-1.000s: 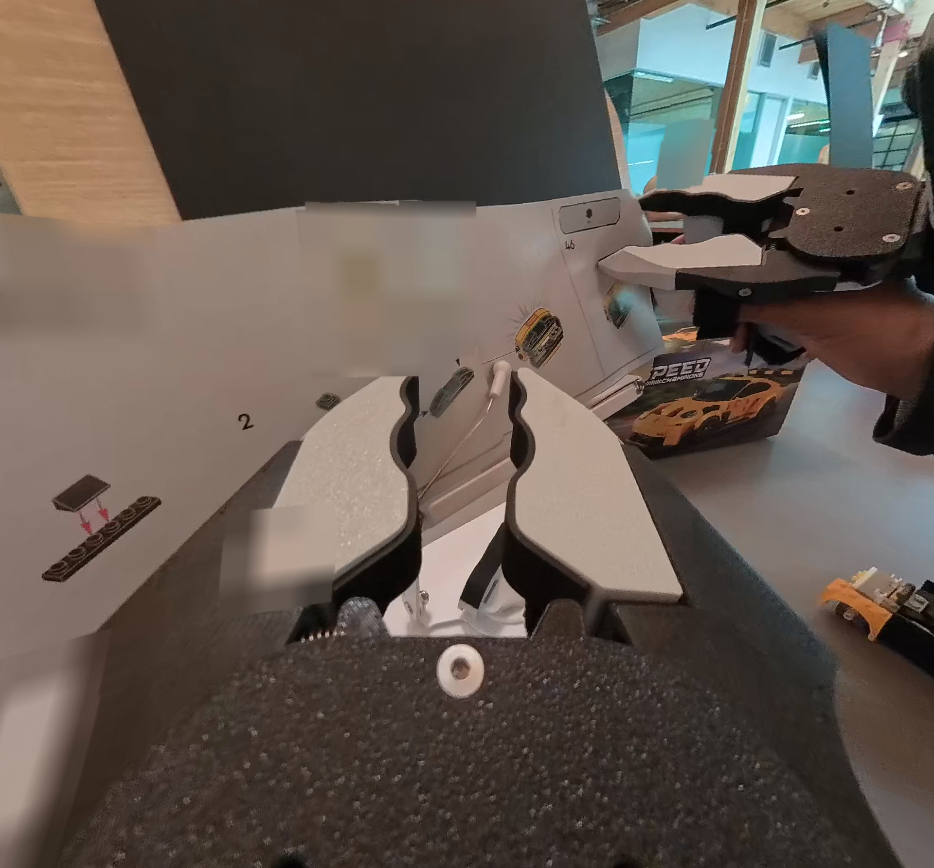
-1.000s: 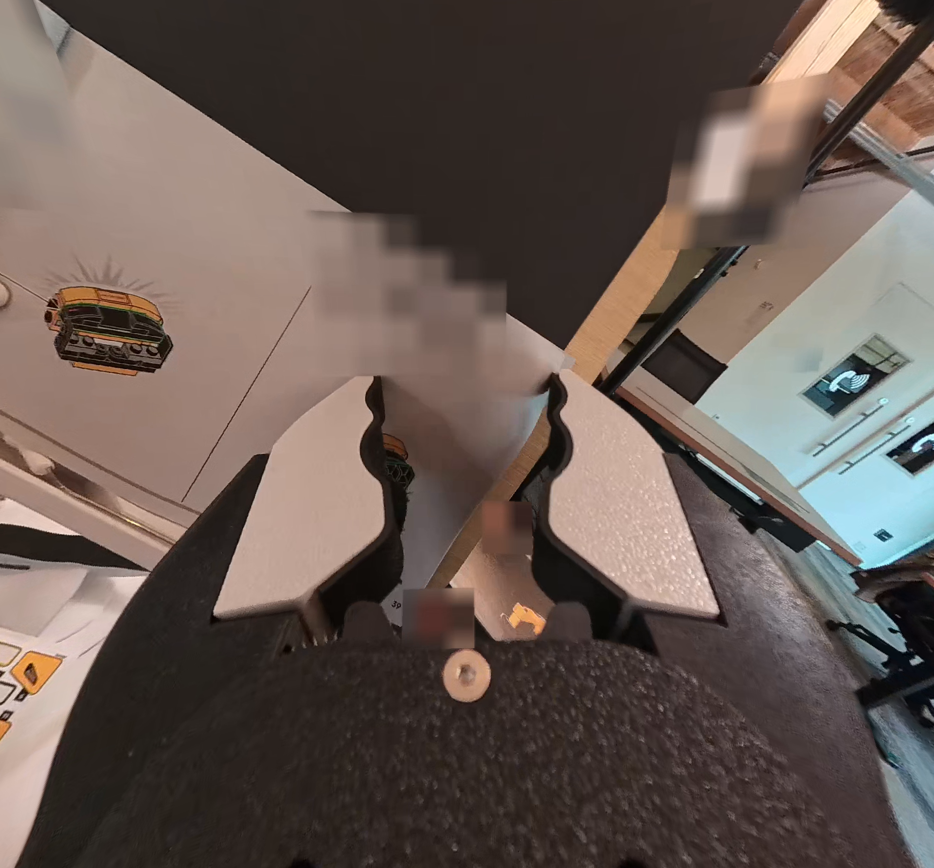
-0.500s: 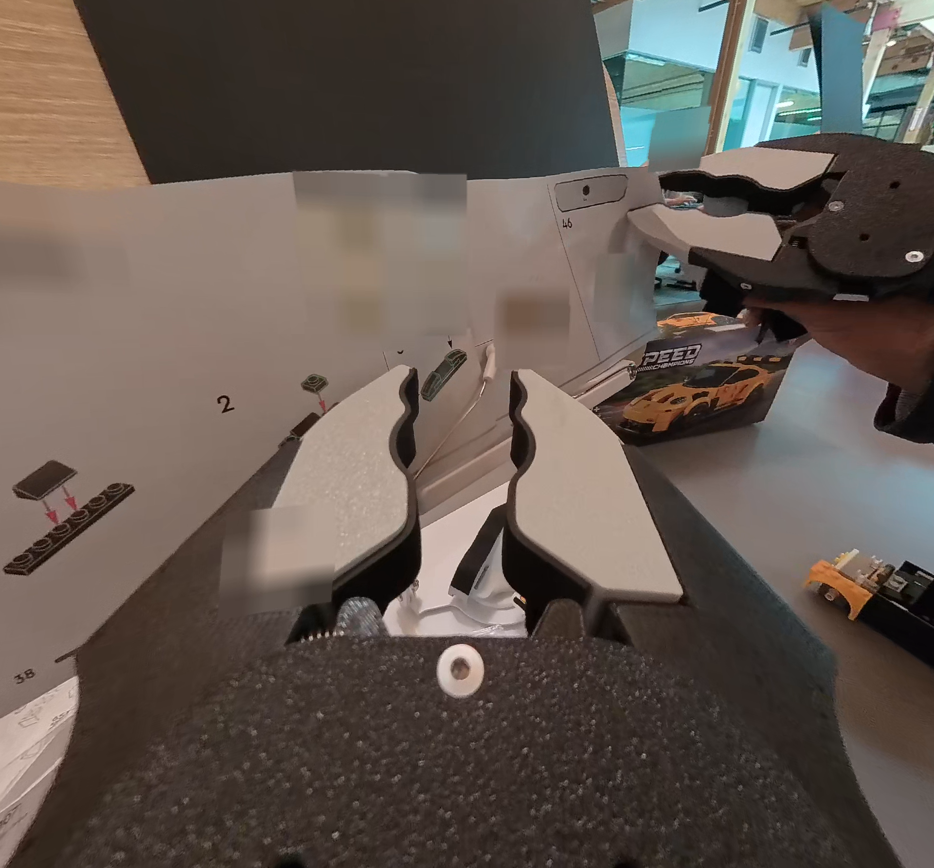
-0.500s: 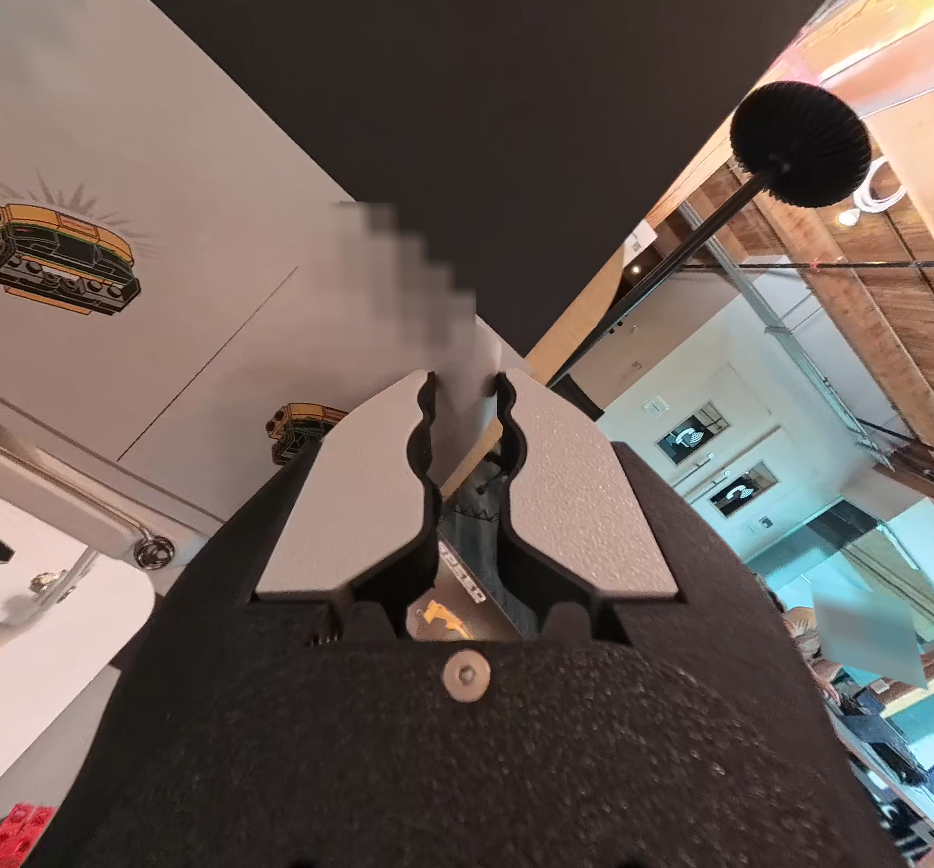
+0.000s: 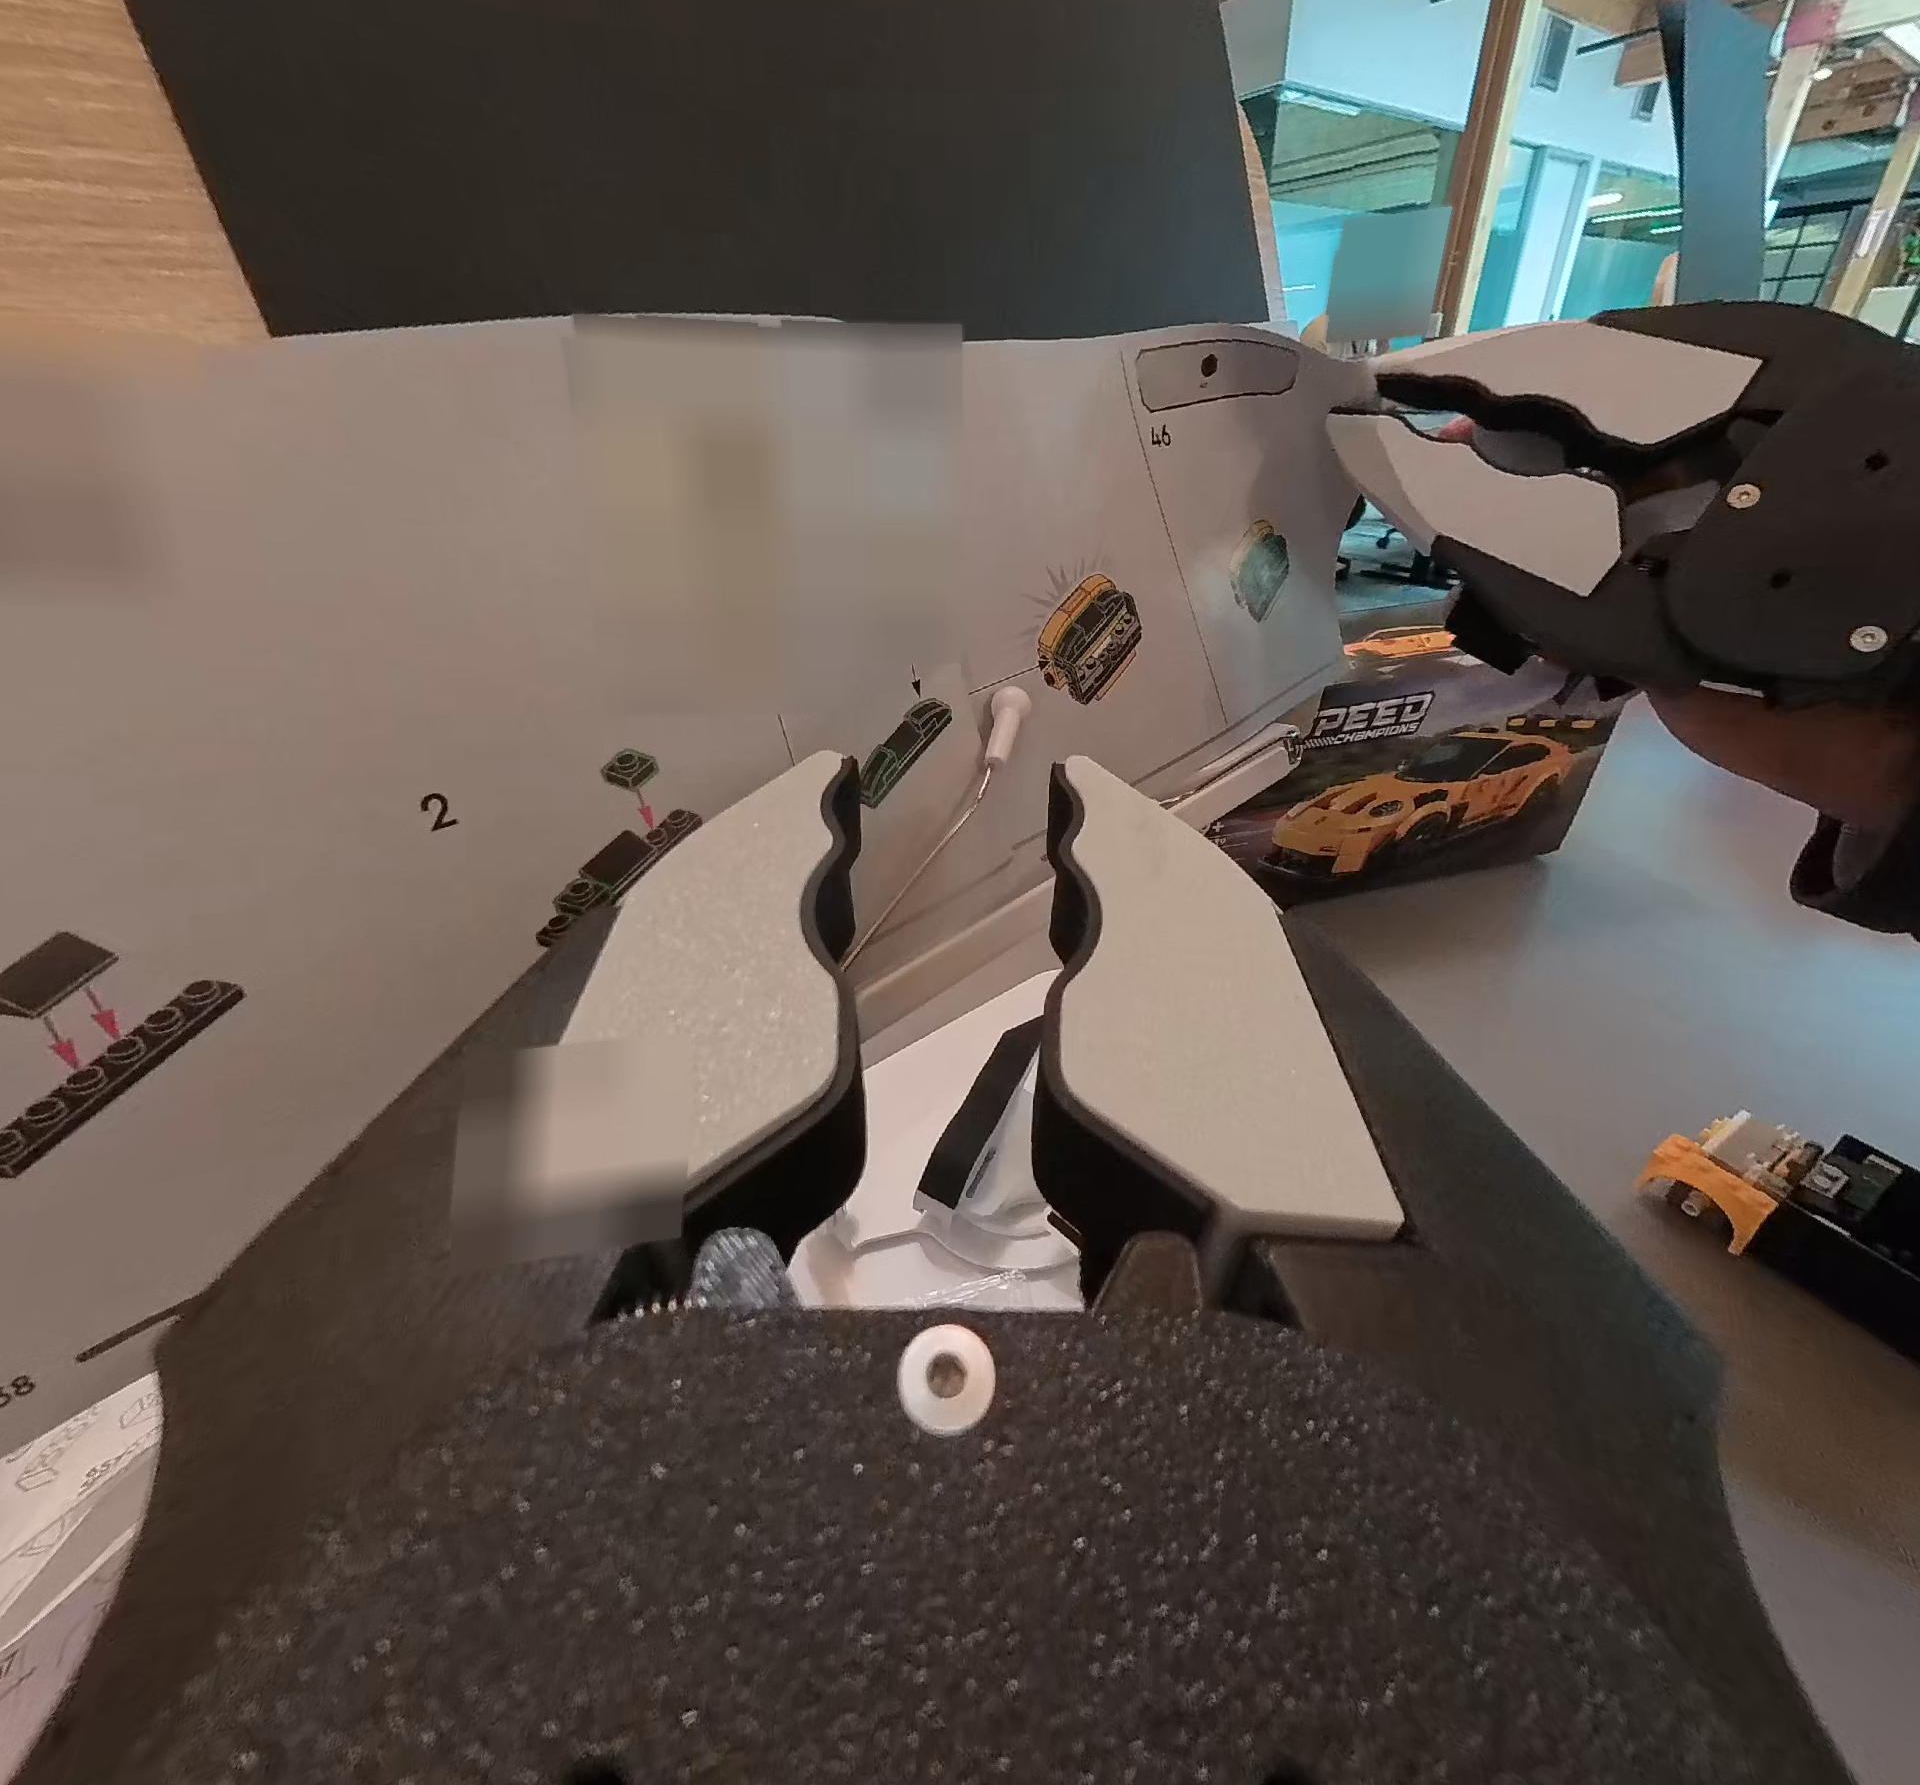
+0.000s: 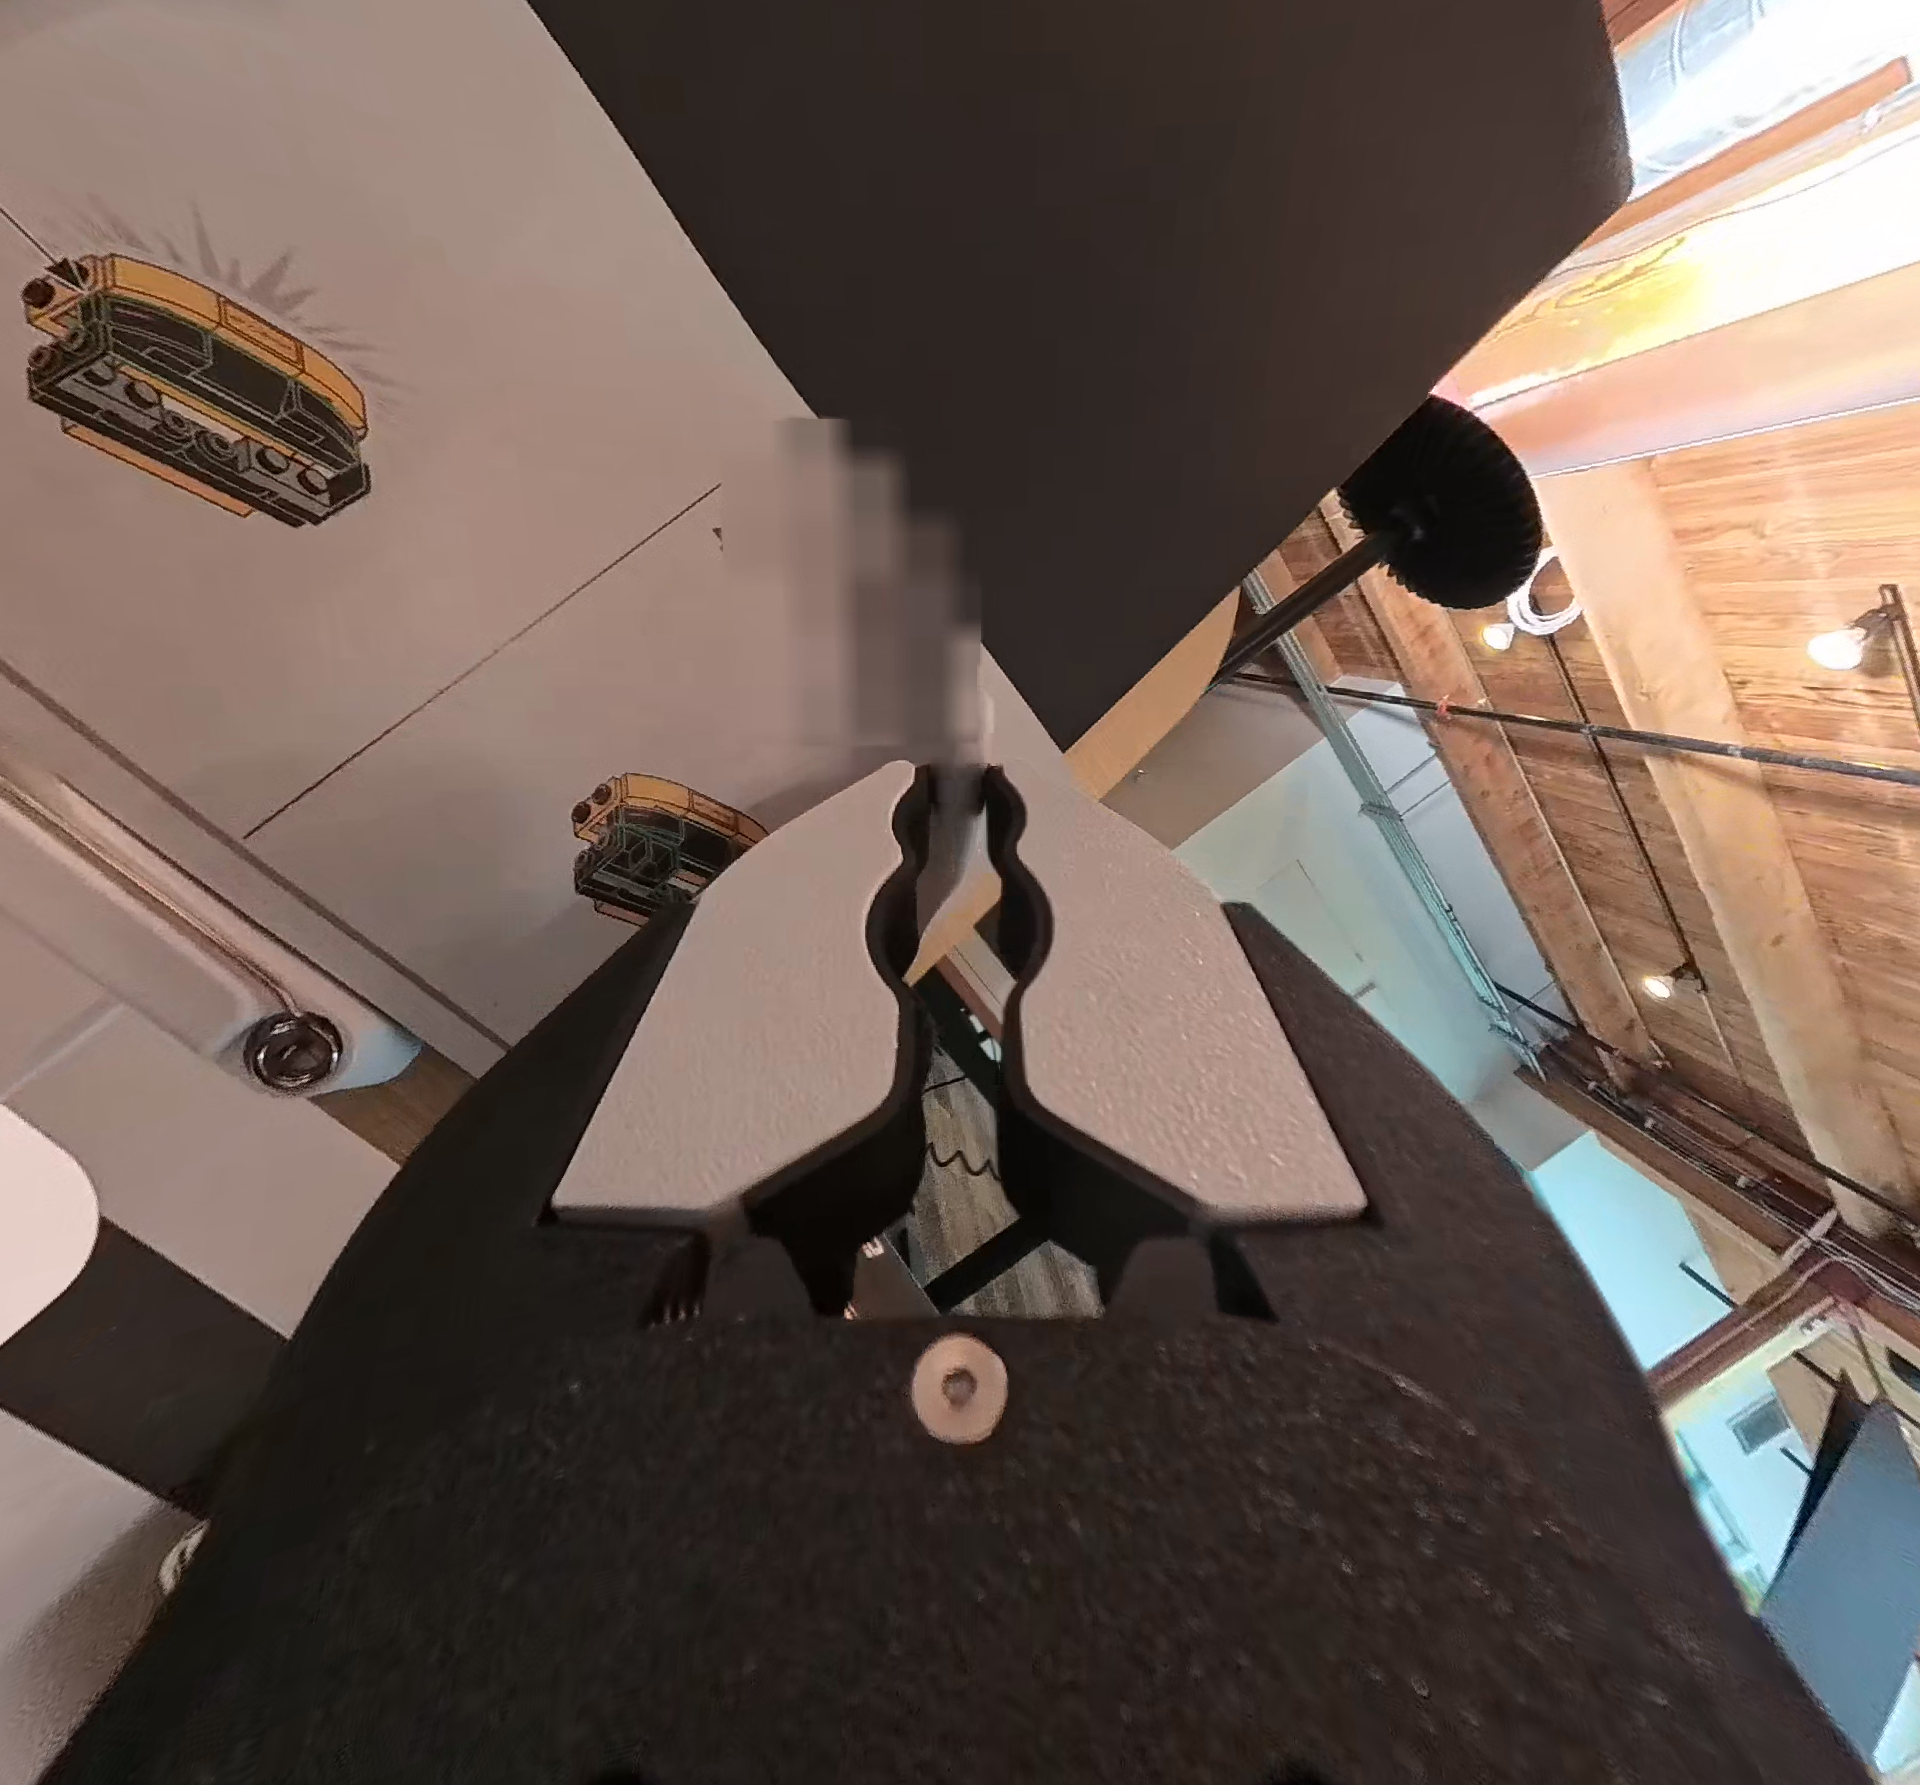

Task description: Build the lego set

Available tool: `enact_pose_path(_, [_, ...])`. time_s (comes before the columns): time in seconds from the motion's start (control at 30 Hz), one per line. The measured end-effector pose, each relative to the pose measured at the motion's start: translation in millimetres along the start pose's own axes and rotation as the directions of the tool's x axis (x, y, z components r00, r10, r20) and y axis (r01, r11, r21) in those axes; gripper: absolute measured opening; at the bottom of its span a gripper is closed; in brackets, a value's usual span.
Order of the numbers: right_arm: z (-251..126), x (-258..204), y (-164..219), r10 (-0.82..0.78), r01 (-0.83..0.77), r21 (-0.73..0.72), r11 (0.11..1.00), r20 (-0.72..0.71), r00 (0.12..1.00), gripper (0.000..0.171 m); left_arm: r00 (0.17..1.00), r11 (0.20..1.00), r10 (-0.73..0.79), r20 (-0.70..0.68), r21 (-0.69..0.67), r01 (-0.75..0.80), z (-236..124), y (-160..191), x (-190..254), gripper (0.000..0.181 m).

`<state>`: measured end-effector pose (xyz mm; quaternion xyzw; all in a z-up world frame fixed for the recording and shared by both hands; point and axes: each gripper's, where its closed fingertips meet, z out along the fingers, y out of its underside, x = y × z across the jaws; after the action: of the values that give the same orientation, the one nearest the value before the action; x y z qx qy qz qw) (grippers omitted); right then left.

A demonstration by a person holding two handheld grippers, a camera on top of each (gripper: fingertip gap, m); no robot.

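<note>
The open instruction booklet (image 5: 727, 644) stands upright on a white stand at the back of the table. My left gripper (image 5: 951, 779) is open and empty, low in front of the booklet's middle. My right gripper (image 5: 1351, 405) is at the top right corner of the right-hand page. In the right wrist view its jaws (image 6: 951, 774) are shut on the edge of that page (image 6: 364, 177). A partly built orange and black lego car (image 5: 1745, 1205) lies on the table at the right.
The lego set's box (image 5: 1434, 800) stands behind the booklet's right end. A wire page holder (image 5: 997, 727) with a white tip rests against the pages. A clear bag with white parts (image 5: 977, 1195) lies below my left gripper. A dark panel (image 5: 675, 73) rises behind the booklet. The left gripper's tips are roughly 20 cm from the right gripper's.
My right gripper went from wide open to shut on the page's upper right corner. My left gripper stayed open and barely moved.
</note>
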<state>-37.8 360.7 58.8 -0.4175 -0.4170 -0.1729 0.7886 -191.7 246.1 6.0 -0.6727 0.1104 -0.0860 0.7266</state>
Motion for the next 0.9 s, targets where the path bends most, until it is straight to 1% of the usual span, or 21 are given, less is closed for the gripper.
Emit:
enact_pose_path(0.1, [-1, 5, 2, -0.003, 0.003, -0.007, 1.0, -0.025, 1.0, 0.018, 1.0, 1.0, -0.006, -0.001, -0.003, 0.006, 0, 1, 0, 0.034])
enact_pose_path(0.2, [0, 10, 3, -0.014, 0.014, -0.006, 1.0, -0.035, 0.999, 0.021, 1.0, 1.0, -0.009, -0.004, -0.008, 0.009, 1, 3, 0, 0.034])
enact_pose_path(0.27, [1, 11, 2, -0.019, 0.019, -0.003, 1.0, -0.026, 0.999, 0.027, 1.0, 1.0, -0.01, -0.006, -0.01, 0.01, 2, 4, 1, 0.034])
enact_pose_path(0.37, [7, 3, 3, 0.022, -0.02, -0.029, 0.999, 0.052, 0.998, 0.044, 1.0, 1.0, -0.012, -0.01, -0.015, 0.011, 2, 5, 1, 0.034])
enact_pose_path(0.43, [11, -6, 5, 0.077, -0.071, -0.05, 0.996, 0.131, 0.988, 0.06, 1.0, 1.0, -0.012, -0.012, -0.017, 0.012, 3, 6, 2, 0.034])
enact_pose_path(0.47, [12, -7, 4, 0.101, -0.093, -0.055, 0.994, 0.147, 0.984, 0.064, 1.0, 1.0, -0.012, -0.013, -0.018, 0.012, 3, 6, 2, 0.034])
enact_pose_path(0.5, [12, -6, 1, 0.12, -0.114, -0.045, 0.992, 0.15, 0.981, 0.064, 1.0, 1.0, -0.012, -0.013, -0.02, 0.012, 3, 6, 2, 0.034])
enact_pose_path(0.6, [11, -5, -4, 0.162, -0.159, -0.031, 0.987, 0.164, 0.973, 0.058, 1.0, 1.0, -0.018, -0.013, -0.02, 0.018, 3, 7, 1, 0.034])
enact_pose_path(0.63, [10, -3, -5, 0.155, -0.153, -0.025, 0.988, 0.149, 0.977, 0.054, 1.0, 1.0, -0.021, -0.014, -0.022, 0.021, 3, 7, 0, 0.034])
enact_pose_path(0.77, [5, 3, -9, 0.098, -0.1, 0.019, 0.995, 0.078, 0.992, 0.026, 1.0, 0.999, -0.021, -0.014, -0.026, 0.021, 3, 9, 0, 0.034])
enact_pose_path(0.9, [1, 4, -13, 0.064, -0.066, 0.051, 0.997, 0.046, 0.997, 0.011, 1.0, 0.999, -0.021, -0.016, -0.026, 0.02, 3, 9, 0, 0.034])
